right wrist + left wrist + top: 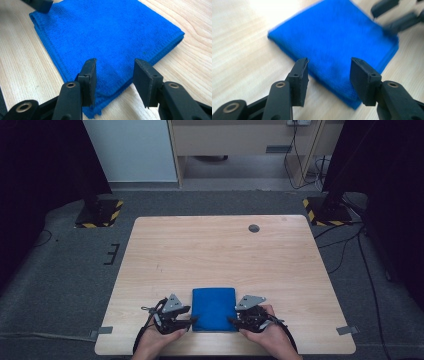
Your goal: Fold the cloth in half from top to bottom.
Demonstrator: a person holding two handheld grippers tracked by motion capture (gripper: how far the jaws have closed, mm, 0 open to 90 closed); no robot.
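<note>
Left hand [156,340] comes in at the near-left edge of the table [220,245], holding the left gripper [189,322] just at the near-left corner of the blue cloth [214,308]. In the left gripper view the left gripper [329,72] has its jaws parted, with the near edge of the cloth [332,40] lying below and between them; the pads press on nothing, so it is released, not grasping.

The cloth sits near the middle of the table's near edge. It is folded into a compact rectangle, flat on the wood, with stacked layers showing along its side edge in the right gripper view. The edges look fairly even. The far half of the table is bare apart from a small dark grommet [254,228] toward the far right.

Right hand [267,337] mirrors the left one at the near-right corner. Right gripper [234,320] is also parted: in its own view the right gripper [114,75] straddles the corner of the cloth [107,30], with the pads off the fabric and no pinch visible.

Progress judgement: folding looks done or nearly done, since the cloth is already a small neat packet and both tongs are let go at its near corners. What is left is probably one more fold or just backing the hands away; which of the two cannot be told.
</note>
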